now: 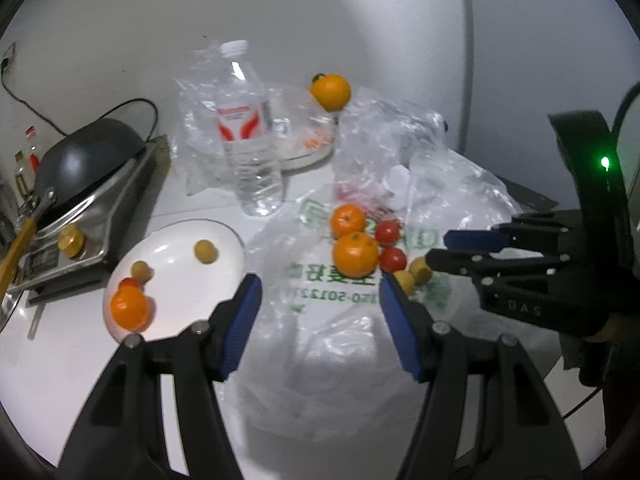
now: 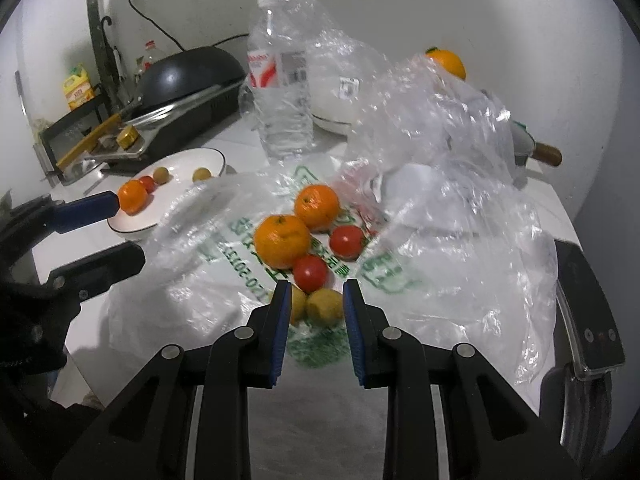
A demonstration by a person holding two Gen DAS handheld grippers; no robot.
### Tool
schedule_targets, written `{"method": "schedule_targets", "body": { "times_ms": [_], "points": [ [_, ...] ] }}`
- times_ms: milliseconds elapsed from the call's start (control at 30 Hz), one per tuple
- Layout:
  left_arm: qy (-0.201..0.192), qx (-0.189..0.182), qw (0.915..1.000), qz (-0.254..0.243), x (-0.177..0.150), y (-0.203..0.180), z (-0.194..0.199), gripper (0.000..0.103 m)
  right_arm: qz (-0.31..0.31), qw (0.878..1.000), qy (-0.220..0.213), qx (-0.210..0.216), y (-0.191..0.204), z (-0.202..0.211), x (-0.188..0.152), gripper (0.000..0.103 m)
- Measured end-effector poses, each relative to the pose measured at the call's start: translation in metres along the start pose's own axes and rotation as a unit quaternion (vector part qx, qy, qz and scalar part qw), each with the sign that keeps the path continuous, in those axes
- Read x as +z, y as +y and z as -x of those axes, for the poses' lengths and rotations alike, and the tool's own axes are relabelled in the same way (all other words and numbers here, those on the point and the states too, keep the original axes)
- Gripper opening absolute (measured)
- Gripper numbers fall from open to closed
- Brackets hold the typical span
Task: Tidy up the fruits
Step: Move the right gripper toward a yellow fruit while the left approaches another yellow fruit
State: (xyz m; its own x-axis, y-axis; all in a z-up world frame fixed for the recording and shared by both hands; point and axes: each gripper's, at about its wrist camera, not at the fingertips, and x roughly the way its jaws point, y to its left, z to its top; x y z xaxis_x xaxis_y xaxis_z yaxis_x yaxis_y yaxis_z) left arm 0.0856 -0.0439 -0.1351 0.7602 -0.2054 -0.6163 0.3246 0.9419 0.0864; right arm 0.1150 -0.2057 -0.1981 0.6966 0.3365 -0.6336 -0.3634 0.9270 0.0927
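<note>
Left wrist view: left gripper [image 1: 320, 284] low over the white surface [image 1: 60, 360], fingers spread wide, nothing between them but the printed plastic bag [image 1: 280, 276] lying flat at the surface's middle. On that bag, heaped together: two oranges [image 1: 355, 254], touching; two red tomatoes [image 1: 392, 259] just beside them; two small yellow fruits [image 1: 420, 268] at the heap's near side. Toward the left edge, a white plate [image 1: 224, 236] carrying one orange [image 1: 130, 308], one small tomato [image 1: 128, 282] and two more yellowish fruits [image 1: 205, 251]. Past the plate, at the left edge, a dark wok [image 1: 88, 148] upside down on a steel stove. Upright water bottle [image 1: 248, 136] beyond the bag, crumpled clear plastic [image 1: 384, 136] beside it, a lone orange [image 1: 331, 91] near the far edge.

Right wrist view: right gripper [image 2: 317, 286] over the bag's near side, fingers drawn in narrow with a small gap. Yellow fruits showing in that gap; cannot tell whether the pads touch them. Left gripper's fingers visible at the left, near the plate.
</note>
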Motion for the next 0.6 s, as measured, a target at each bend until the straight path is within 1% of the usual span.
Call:
{"method": "schedule_targets", "body": {
  "times_ms": [267, 600],
  "points": [
    [0.021, -0.007, 0.9998, 0.001, 0.003, -0.014, -0.018, 0.063, 0.001, 1.0, 0.021, 0.016, -0.013, -0.016, -0.006, 0.028],
    [0.045, 0.002, 0.999, 0.006, 0.001, -0.028, -0.041, 0.063, 0.02, 0.998, 0.036, 0.052, -0.014, -0.03, -0.002, 0.028]
  ]
}}
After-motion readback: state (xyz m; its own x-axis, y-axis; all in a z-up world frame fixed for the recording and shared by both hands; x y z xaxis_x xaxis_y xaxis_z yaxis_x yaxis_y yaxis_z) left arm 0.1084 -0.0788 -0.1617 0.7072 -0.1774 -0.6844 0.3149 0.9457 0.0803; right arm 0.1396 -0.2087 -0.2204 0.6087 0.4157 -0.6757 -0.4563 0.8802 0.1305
